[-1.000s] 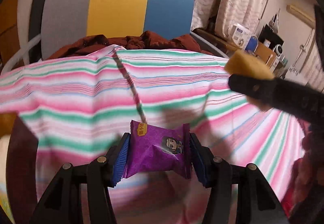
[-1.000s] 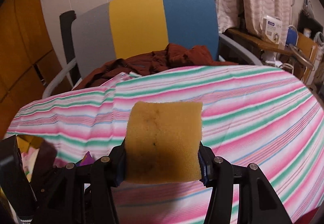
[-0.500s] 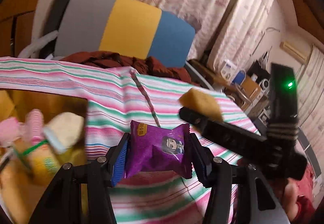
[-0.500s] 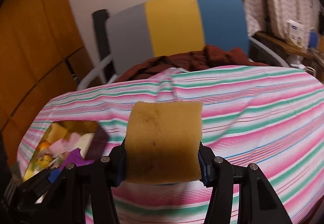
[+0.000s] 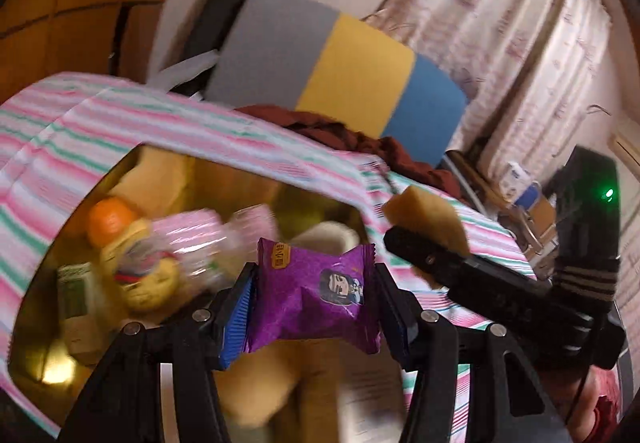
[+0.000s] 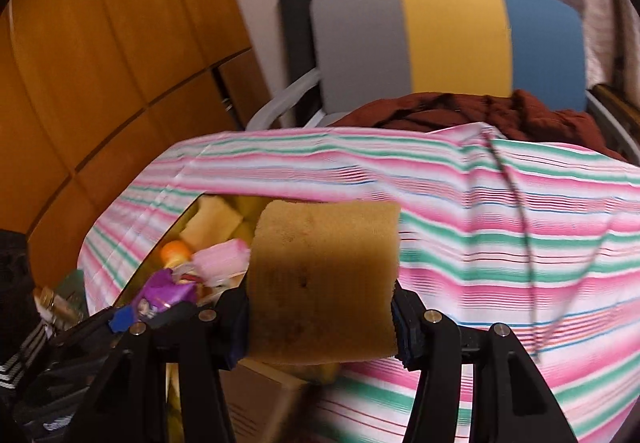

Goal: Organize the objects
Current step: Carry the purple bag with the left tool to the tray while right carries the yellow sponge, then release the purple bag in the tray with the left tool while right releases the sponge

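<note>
The left tongs (image 5: 314, 309) are clamped on a purple snack packet (image 5: 314, 301), its two ends pinched between the blue pads, and the right tongs (image 6: 322, 317) are clamped on a yellow sponge (image 6: 324, 283) that fills the gap between their jaws. A second ago both views showed mostly bare striped cloth (image 6: 500, 227) on the desk; now both have swung over to the side where a yellow bin (image 5: 40, 367) sits in an opening of that cloth. The packet hangs above the bin's contents: an orange-capped bottle (image 5: 120, 239), a pink-wrapped pack (image 5: 188, 231), a small green carton (image 5: 72, 291) and pale foam pieces (all blurred, so finer detail is unclear). In the left view the right tongs with the sponge show just to the right of the packet, over the cloth near the bin's rim. The carry looks almost finished: the packet seems placed for release, while the sponge probably still needs to come a little further over the bin. Neither item touches anything inside yet.
</note>
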Motion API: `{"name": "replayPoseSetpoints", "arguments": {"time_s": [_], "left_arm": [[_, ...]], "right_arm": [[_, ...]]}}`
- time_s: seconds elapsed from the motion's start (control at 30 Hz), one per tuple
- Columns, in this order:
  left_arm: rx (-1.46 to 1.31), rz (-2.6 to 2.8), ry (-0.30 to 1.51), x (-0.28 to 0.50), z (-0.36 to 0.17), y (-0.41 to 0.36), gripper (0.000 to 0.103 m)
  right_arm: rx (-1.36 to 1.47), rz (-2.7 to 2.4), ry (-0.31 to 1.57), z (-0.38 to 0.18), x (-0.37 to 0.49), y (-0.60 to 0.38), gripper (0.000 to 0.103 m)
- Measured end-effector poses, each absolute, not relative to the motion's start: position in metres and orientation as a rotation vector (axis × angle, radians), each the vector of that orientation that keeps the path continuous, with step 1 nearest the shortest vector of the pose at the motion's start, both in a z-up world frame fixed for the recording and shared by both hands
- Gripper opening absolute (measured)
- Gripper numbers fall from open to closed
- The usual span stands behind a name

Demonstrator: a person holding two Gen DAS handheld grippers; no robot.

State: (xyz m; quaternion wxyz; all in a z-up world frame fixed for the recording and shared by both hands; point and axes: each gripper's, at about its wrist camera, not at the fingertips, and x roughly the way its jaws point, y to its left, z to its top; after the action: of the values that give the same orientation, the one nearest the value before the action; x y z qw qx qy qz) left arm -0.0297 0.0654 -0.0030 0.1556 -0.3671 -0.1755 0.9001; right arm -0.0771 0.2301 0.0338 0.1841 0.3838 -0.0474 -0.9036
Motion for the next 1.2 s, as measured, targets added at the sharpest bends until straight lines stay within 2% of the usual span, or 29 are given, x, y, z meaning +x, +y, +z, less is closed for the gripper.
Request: {"name": "replayPoseSetpoints", "arguments": {"time_s": [0.33,0.4,0.47,0.53,0.7,0.97,1.07,1.2], "left_arm": [[-1.139,2.540,-0.392,-0.030,-0.033,0.056,0.059],[-1.137,2.541,-0.366,-0.029,-0.035,0.059,0.061],[-1.141,2.548,-0.350,-0.027,-0.034,0.059,0.061],[-1.153,2.569,-0.326,-0.026,-0.032,0.059,0.062],[-1.187,2.616,-0.304,-0.019,-0.024,0.055,0.062],[-1.202,2.724,-0.172,-0.002,-0.001,0.052,0.062],[-1.195,2.760,-0.192,0.003,0.011,0.046,0.062],[-1.221,2.843,-0.217,0.009,0.024,0.035,0.062]], "right_arm": [[1.232,-2.422,-0.124,0.009,-0.116,0.175,0.059],[1.240,-2.415,-0.136,0.007,-0.119,0.174,0.065],[1.236,-2.415,-0.157,0.008,-0.120,0.175,0.081],[1.215,-2.420,-0.173,0.010,-0.118,0.177,0.087],[1.202,-2.447,-0.185,0.020,-0.107,0.187,0.088],[1.204,-2.554,-0.245,0.038,-0.076,0.208,0.098],[1.236,-2.588,-0.221,0.043,-0.068,0.210,0.102],[1.285,-2.601,-0.186,0.049,-0.054,0.205,0.103]]}}
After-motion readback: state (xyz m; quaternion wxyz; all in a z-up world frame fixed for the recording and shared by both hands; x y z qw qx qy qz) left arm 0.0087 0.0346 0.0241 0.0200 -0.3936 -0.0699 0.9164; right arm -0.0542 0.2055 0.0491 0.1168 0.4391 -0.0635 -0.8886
